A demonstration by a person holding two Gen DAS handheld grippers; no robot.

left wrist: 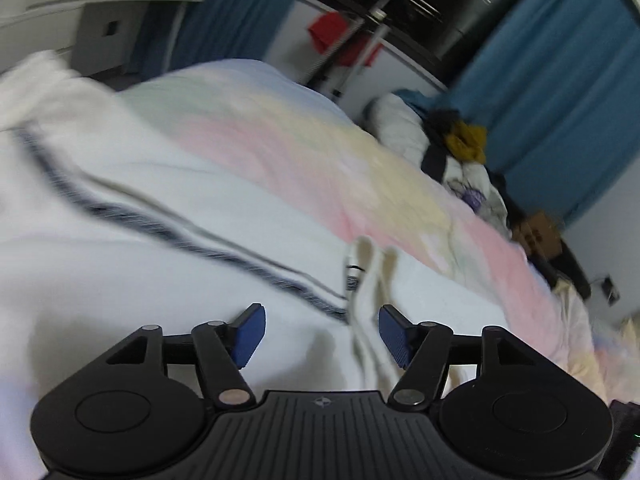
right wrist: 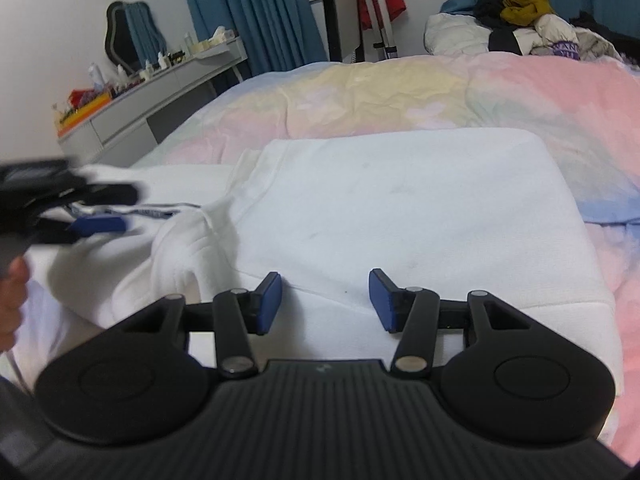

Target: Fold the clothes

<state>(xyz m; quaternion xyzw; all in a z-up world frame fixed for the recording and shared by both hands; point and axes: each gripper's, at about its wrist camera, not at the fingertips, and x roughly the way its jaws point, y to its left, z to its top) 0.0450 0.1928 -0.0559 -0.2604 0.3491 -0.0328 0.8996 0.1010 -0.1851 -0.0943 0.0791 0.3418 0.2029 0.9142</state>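
Observation:
A white garment (right wrist: 400, 208) lies on the bed, its right part folded flat and its left part bunched (right wrist: 180, 248). A dark stripe (left wrist: 160, 232) runs across it in the left wrist view, with a drawstring (left wrist: 372, 280) near the middle. My left gripper (left wrist: 322, 332) is open just above the white cloth (left wrist: 120, 280), holding nothing; it also shows blurred at the left of the right wrist view (right wrist: 100, 208). My right gripper (right wrist: 324, 300) is open over the near edge of the folded part, holding nothing.
A pastel pink and yellow duvet (right wrist: 400, 96) covers the bed. A pile of clothes (right wrist: 520, 28) lies at the far end. A grey dresser (right wrist: 160, 92) with bottles stands at the left. Blue curtains (right wrist: 256, 12) and a rack (right wrist: 376, 12) stand behind.

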